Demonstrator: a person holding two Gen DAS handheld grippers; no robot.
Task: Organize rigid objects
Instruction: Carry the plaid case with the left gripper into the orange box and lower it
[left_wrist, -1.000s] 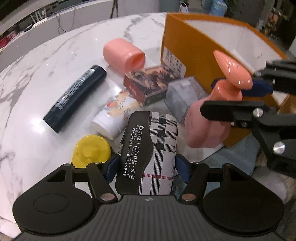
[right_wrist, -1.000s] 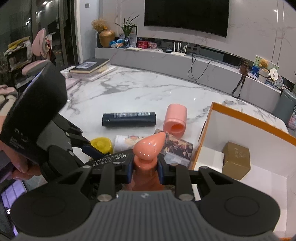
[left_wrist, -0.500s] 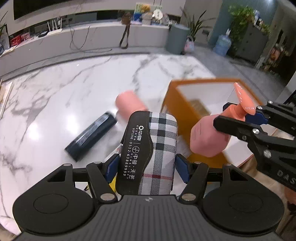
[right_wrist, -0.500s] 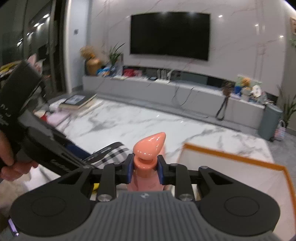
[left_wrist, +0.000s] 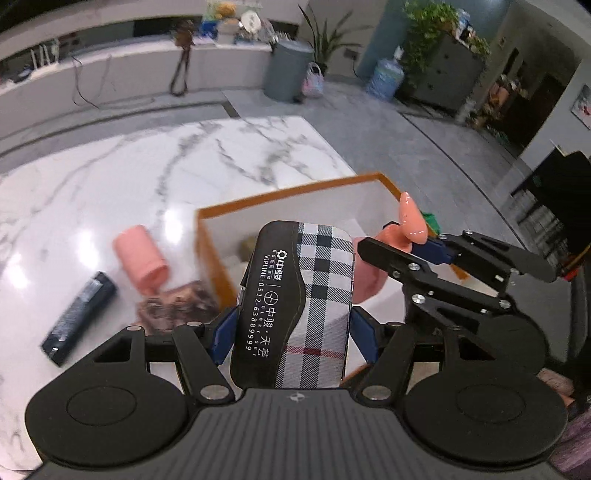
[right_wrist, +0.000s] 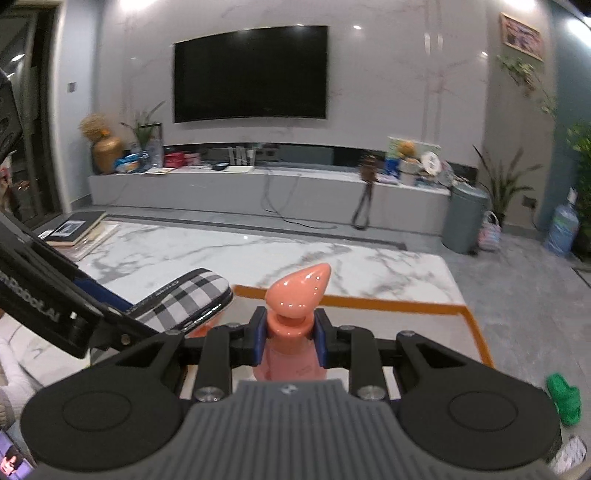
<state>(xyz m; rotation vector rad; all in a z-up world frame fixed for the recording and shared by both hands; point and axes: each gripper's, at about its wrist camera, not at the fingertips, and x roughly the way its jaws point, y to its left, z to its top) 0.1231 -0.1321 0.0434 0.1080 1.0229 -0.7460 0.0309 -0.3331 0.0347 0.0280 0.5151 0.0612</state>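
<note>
bench (left_wrist: 92, 192): polished white marble with grey veining, glossy, carrying bright light reflections. plaid case (left_wrist: 317, 295): woven check cloth over one part, matt; the other part smooth black leather-like panel with white print. pump bottle (right_wrist: 295, 328): salmon-pink plastic, glossy head with highlights. orange box (left_wrist: 214, 258): card-like orange walls, matt, white inside. pink cup (left_wrist: 142, 258): smooth pink plastic. black tube (left_wrist: 77, 314): dark plastic, satin sheen.

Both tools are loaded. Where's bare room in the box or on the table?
Orange box: white floor bare on its right half; a tan item sits near the left wall. Marble table is open beyond the box. Crowded: left of the box, around pink cup, patterned box, black tube.
</note>
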